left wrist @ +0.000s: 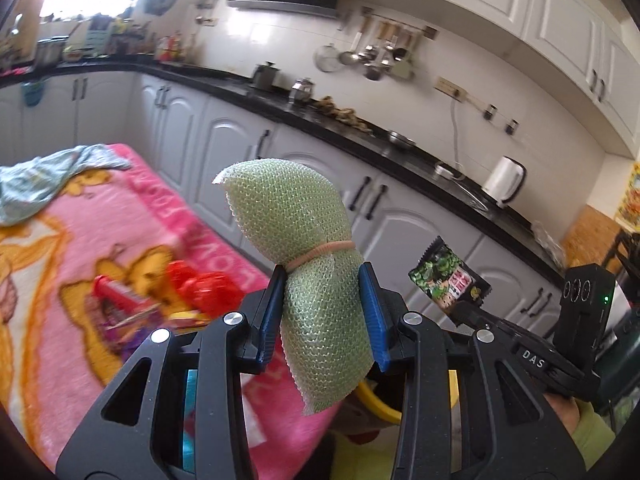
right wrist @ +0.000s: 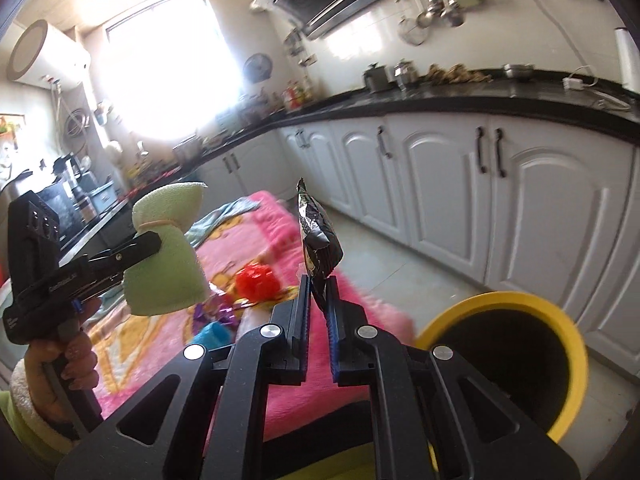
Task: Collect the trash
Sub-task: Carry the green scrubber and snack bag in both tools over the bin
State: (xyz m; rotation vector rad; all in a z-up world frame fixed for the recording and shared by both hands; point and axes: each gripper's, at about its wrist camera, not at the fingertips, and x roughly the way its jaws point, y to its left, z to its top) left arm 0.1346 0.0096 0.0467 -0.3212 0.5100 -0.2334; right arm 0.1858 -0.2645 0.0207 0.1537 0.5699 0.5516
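1. Left gripper clamped on green mesh sponge; right gripper pinching snack wrapper; both aloft.
2. Yellow-rimmed bin just beside pink blanket; carry each over its mouth before releasing; more litter remains.

The blanket is the landmark. On it lie the crumpled wrappers and, at its far end, a cloth. The bin stands right of it; the counter runs behind it.
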